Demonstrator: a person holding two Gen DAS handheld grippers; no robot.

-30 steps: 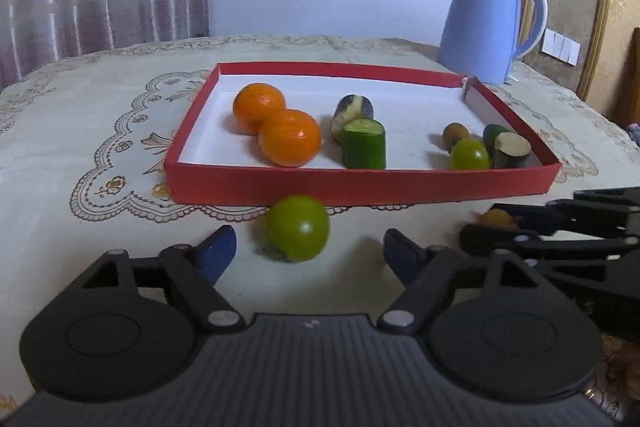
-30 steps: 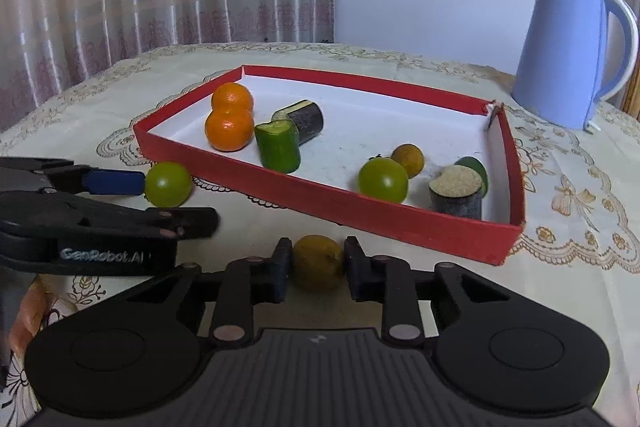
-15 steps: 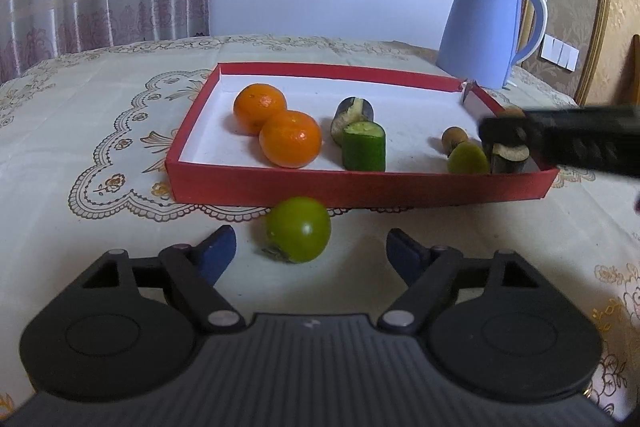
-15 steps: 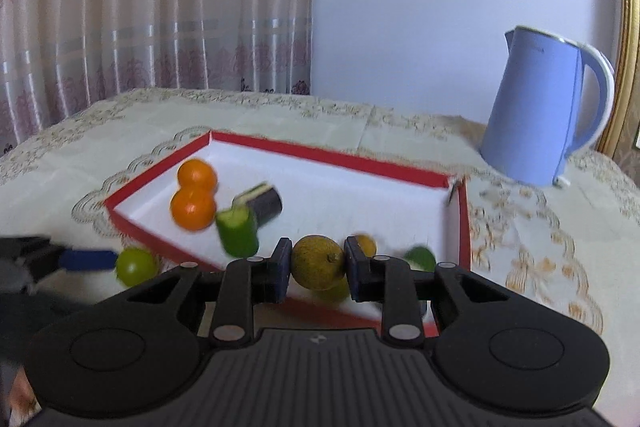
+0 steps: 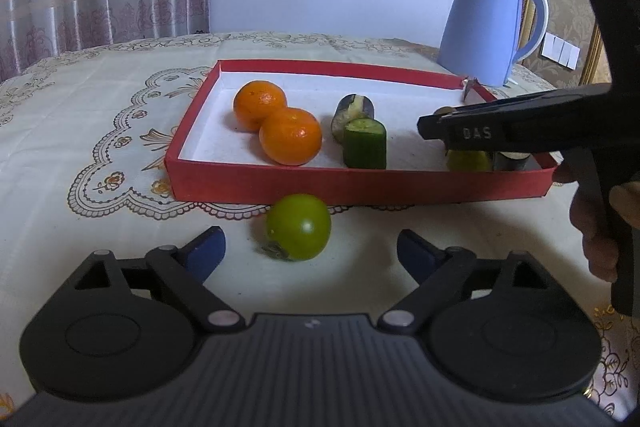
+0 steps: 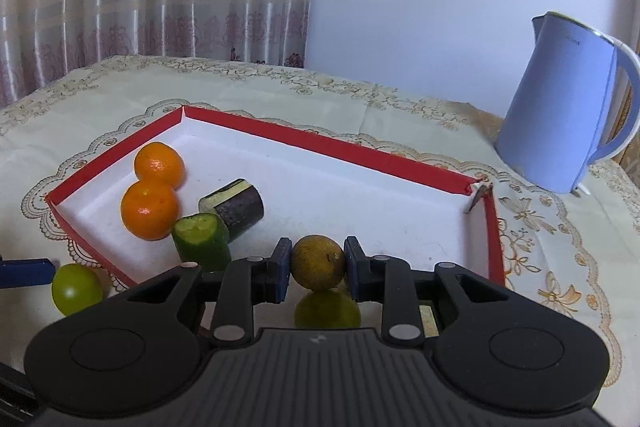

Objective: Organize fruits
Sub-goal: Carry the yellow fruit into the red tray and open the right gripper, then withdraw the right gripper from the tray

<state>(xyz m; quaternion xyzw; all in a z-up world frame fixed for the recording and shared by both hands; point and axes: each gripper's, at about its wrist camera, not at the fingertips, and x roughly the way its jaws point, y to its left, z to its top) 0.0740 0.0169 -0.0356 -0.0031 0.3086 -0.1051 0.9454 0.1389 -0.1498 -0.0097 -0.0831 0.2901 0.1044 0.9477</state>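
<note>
In the left wrist view, the left hand-held gripper is standing spread, its jaws having just been opening around the green fruit lying untouched on the surface before the red tray. Round, smooth and likely to roll, it wants a grip across its middle.

In the right wrist view, the right hand-held gripper is pinching a firm, light yellowish fruit over the tray's near right part.

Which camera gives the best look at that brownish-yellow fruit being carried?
The right wrist view: the yellow-brown fruit sits centred, clamped by the right gripper. In the left wrist view, that gripper's side hides it almost entirely.
</note>
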